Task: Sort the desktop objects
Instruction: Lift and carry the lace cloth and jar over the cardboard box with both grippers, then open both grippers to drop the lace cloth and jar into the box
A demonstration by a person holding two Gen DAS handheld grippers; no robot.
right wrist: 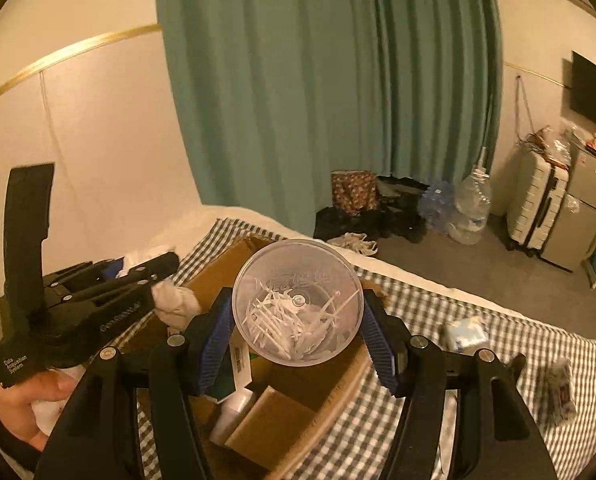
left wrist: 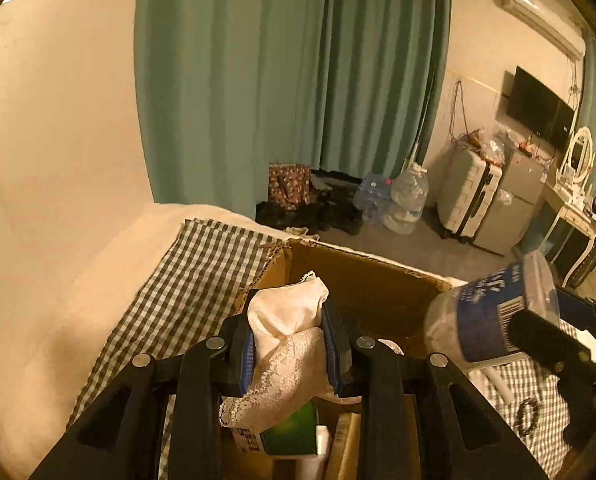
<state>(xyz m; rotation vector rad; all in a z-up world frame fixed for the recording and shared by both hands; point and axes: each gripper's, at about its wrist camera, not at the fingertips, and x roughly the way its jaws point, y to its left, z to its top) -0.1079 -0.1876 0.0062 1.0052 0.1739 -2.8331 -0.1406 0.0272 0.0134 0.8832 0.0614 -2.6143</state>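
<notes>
Carrying, left: the left hand-held gripper (left wrist: 288,344) is clamped on a bunched white lace cloth (left wrist: 286,328), its blue pads pressed into the fabric on both sides; the bundle hangs just above the near end of the open cardboard box (left wrist: 361,276).
Carrying, right: the right hand-held gripper (right wrist: 298,316) holds a clear plastic jar (right wrist: 298,300) lying sideways between its fingers, round end toward the camera, thin white picks loose inside; it is also over the box.
Below the grippers: inside the box lie a green-labelled carton (left wrist: 294,432), a white tube (right wrist: 234,408) and a brown flat pack (right wrist: 274,428).
Beyond the box: the checked cloth (right wrist: 477,360) on the bed carries a small pale blue packet (right wrist: 465,334), right of the right gripper, and a beaded bracelet (left wrist: 527,416).
Risk, jar: smooth round plastic held at two lines can roll or slip between the pads; a drop from here could hit the box rim and bounce onto the bed. I cannot tell whether it has a lid, so the picks might scatter.
Risk, cloth: lace may snag on a pad and trail out over the box edge when released.
Risk, crowding: both grippers sit close together over one opening, so they could knock each other, or the jar could land on the cloth.
</notes>
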